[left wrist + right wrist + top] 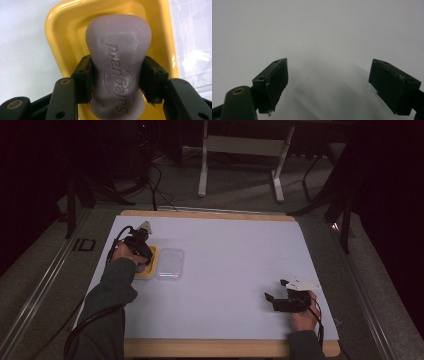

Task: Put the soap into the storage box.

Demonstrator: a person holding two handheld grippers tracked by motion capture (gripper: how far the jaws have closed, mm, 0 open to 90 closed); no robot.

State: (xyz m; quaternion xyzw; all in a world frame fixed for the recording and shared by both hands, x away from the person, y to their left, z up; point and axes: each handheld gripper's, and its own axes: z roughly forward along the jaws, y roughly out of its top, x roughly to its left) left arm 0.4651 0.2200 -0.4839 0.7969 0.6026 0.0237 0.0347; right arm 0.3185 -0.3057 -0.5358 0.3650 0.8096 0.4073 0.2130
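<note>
A purple bar of soap (117,67), stamped with a brand name, is clamped between the jaws of my left gripper (116,80), whose pads press on both its sides. It hangs in or just above a yellow soap dish (60,30). From above, the left gripper (142,257) points down at the yellow dish (151,270) on the table's left side. My right gripper (274,290) rests near the front right of the table. Its jaws stand wide apart in the right gripper view (328,82), with only white table surface between them.
A clear plastic lid (169,263) lies just right of the yellow dish, and its edge (195,50) appears beside the dish. The white mat (235,265) covers a wooden table. Table legs and cables stand on the floor beyond the far edge.
</note>
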